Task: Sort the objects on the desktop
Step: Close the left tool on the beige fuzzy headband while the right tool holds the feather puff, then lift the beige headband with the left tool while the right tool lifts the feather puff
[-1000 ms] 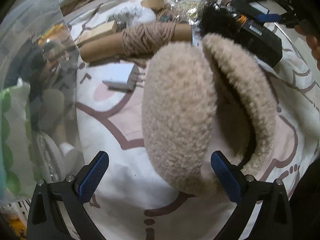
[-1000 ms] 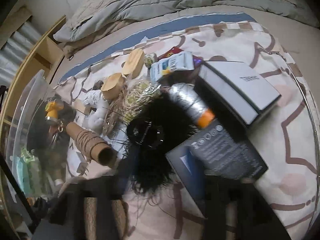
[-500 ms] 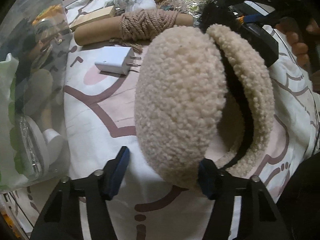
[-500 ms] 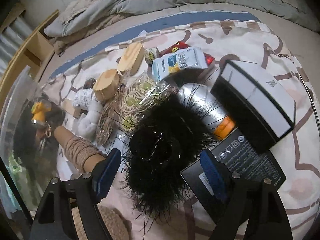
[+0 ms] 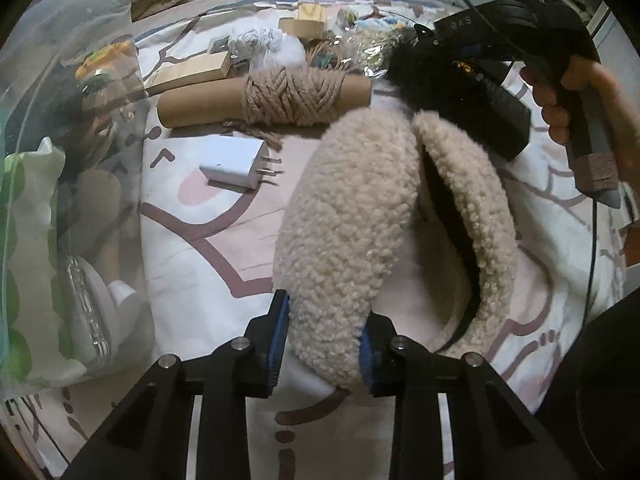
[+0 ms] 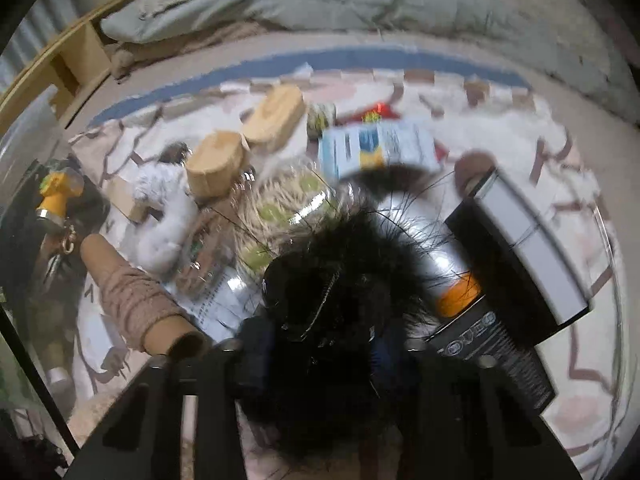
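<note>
Beige fleece earmuffs (image 5: 348, 220) lie on the patterned bedsheet (image 5: 192, 264). My left gripper (image 5: 322, 344) is closing on the near ear pad, and its blue pads press into the fleece from both sides. In the right wrist view, which is blurred, a black feathery hair clip (image 6: 332, 280) sits between the jaws of my right gripper (image 6: 320, 344). Those jaws are closing, with the fingers tight against the fluff. In the left wrist view a hand (image 5: 580, 92) holds that gripper's handle at the upper right.
A cardboard tube wound with cord (image 5: 280, 92) and a white charger (image 5: 236, 168) lie beyond the earmuffs. A clear plastic bin (image 5: 60, 160) stands at the left. Black boxes (image 6: 520, 248), a silver can (image 6: 440, 264), wooden blocks (image 6: 216, 160) and a snack packet (image 6: 376, 148) crowd the right gripper.
Both grippers went from wide open to closed in: the left onto the earmuff pad, the right around the black feathery clip after moving over it.
</note>
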The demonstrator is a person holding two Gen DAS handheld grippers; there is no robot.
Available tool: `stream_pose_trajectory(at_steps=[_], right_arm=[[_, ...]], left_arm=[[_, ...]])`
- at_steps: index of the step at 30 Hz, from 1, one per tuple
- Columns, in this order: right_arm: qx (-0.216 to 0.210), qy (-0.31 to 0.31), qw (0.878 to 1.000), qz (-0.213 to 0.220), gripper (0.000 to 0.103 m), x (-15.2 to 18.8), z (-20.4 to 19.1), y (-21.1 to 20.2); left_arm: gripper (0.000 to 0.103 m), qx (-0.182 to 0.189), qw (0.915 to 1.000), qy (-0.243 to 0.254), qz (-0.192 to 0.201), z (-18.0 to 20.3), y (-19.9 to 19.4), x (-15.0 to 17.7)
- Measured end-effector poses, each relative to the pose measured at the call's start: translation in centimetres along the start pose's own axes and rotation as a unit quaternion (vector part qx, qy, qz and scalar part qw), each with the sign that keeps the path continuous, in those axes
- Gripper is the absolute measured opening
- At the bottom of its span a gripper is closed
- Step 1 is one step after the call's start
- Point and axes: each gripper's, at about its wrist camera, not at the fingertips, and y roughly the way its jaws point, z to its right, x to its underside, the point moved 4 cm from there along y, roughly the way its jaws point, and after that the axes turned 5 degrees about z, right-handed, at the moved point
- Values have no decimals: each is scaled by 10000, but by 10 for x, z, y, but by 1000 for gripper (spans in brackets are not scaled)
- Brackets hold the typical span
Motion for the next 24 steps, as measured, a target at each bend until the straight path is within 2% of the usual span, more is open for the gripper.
stream_pose_trajectory(at_steps=[2, 7, 13, 16, 20, 24], right_arm=[[-166, 97, 9998, 60, 25, -1, 4, -10], [-344, 132, 9990, 235, 24, 1, 16, -45], [-553, 393, 9968, 413, 24, 12, 40, -92], [-625, 504, 9955, 495, 24, 19, 55, -112], [-654, 610, 9947, 515, 24, 32, 75, -128], [-809, 469, 9951, 324, 24, 52, 84, -133]], left_arm=[[30, 128, 9999, -23, 42, 0, -4, 3], [30, 524, 9986, -52, 90, 6, -9, -3], [30, 1153, 9933, -125, -3, 34, -17, -3], [30, 1393, 9902, 36, -64, 54, -17, -3], [30, 1221, 9918, 366, -65, 76, -13, -4], [30, 1036, 9946, 73, -62, 65, -3, -15]])
